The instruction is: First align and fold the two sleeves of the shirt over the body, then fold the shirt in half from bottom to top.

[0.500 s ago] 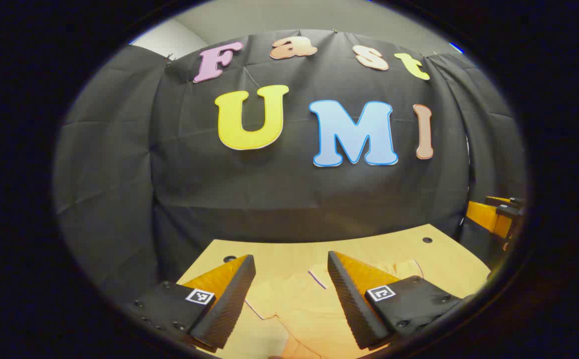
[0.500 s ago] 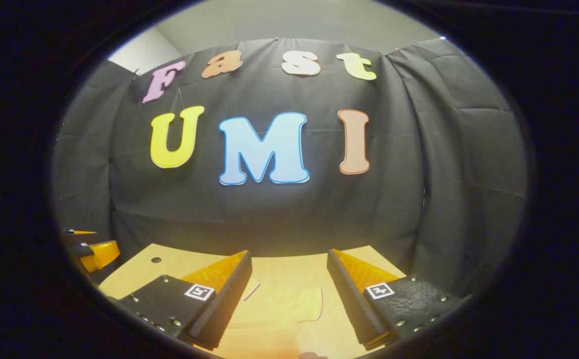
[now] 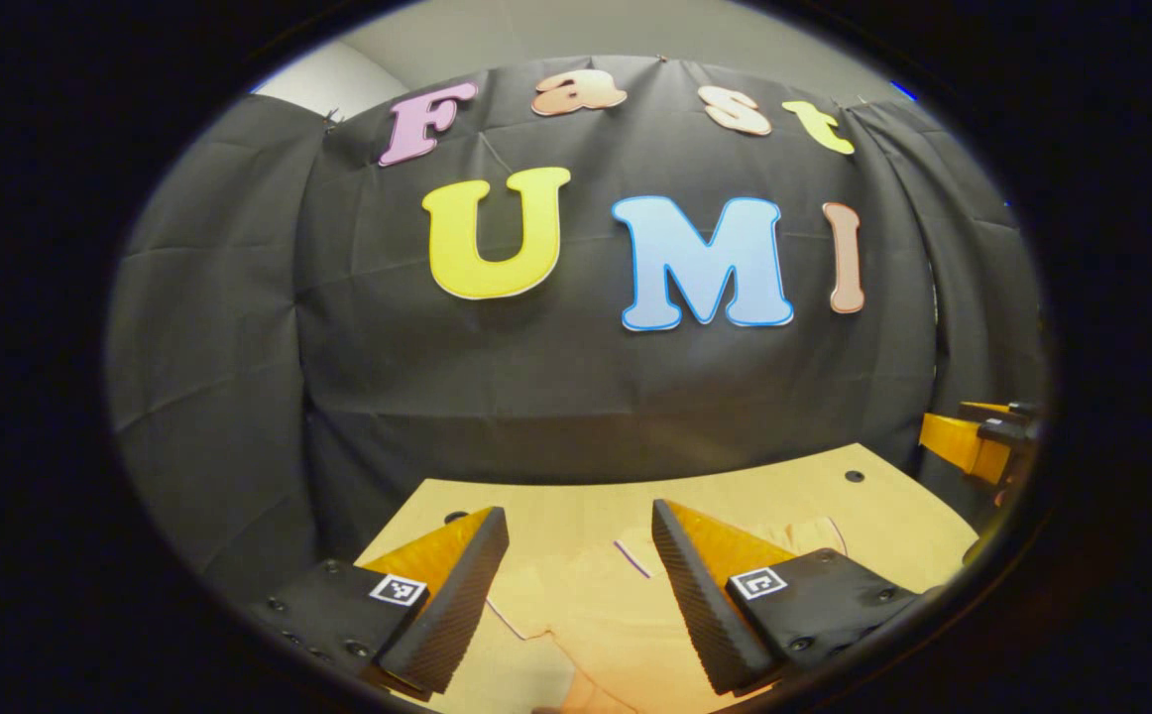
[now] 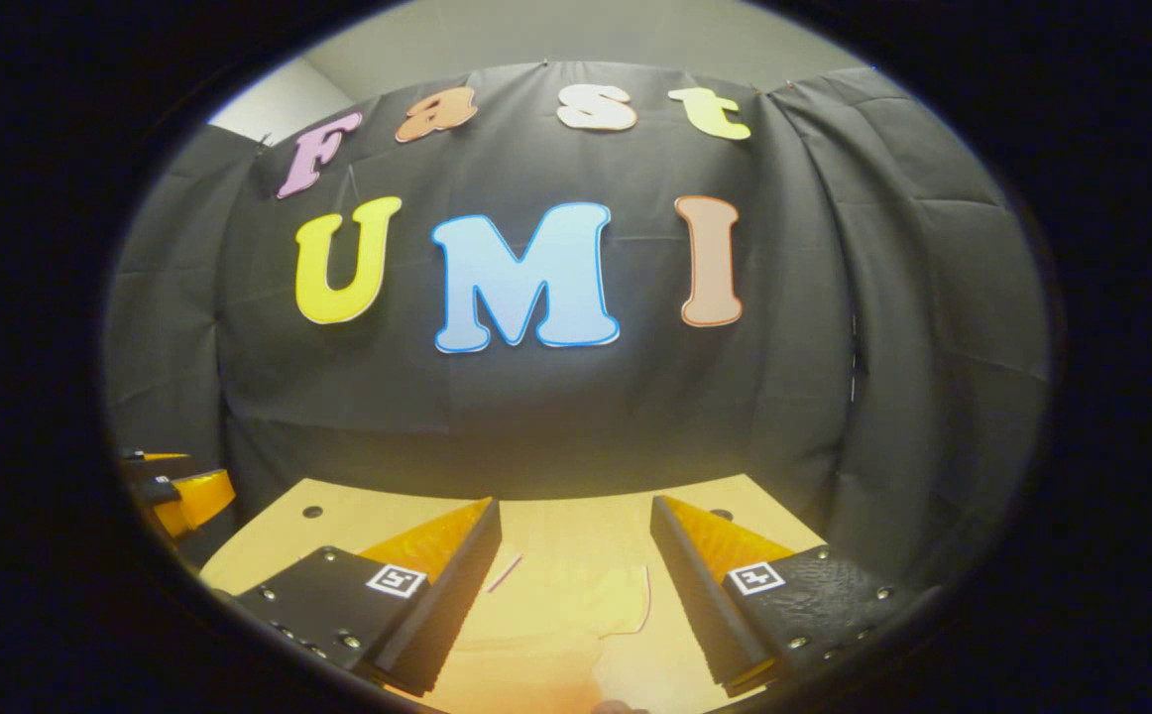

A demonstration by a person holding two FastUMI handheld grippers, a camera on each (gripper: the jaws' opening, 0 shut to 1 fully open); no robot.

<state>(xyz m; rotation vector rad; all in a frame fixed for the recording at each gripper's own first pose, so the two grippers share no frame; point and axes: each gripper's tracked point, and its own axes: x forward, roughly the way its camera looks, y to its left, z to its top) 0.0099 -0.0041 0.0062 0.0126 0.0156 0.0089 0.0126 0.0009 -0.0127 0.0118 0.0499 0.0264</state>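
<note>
We hold the left gripper and right gripper above the wooden table, fingers spread wide, gripping nothing. The pale yellow shirt lies flat on the table beneath both, one sleeve between the right fingers.

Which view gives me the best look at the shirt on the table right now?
The left gripper view: the shirt spreads between the open left tool, with a sleeve edge visible. The right gripper view shows a smaller sleeve part between the open right tool.
</note>
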